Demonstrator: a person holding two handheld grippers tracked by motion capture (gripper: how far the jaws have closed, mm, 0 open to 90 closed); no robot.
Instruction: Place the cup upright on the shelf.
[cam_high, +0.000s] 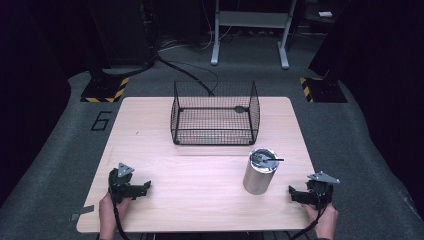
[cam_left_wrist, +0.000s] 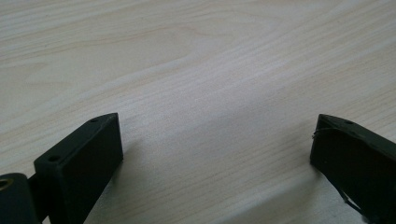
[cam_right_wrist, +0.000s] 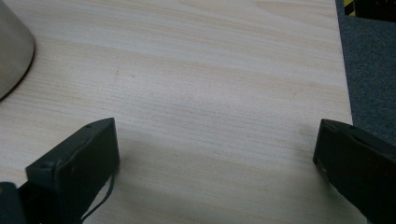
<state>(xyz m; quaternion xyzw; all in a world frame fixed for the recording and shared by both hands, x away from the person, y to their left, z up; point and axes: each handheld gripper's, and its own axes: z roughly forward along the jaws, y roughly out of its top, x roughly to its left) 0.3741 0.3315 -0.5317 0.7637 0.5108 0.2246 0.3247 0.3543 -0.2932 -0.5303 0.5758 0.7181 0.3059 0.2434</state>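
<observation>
Both jaws spread, empty: L gripper (cam_high: 131, 189), R gripper (cam_high: 303, 195). Risk: R reach clips steel canister (cam_high: 259, 172), tips it; utensil (cam_high: 267, 159) spills near wire basket (cam_high: 215, 114).

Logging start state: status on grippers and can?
Left gripper and right gripper open, empty, low over table. Can upright, utensil inside, untouched. Basket behind. Path clear.

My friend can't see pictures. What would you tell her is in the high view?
A pale wooden table holds a black wire basket at the back and an upright metal cup with a utensil inside nearer the front right. A person's hands rest an open left gripper and an open right gripper at the near corners, both apart from the cup.
</observation>
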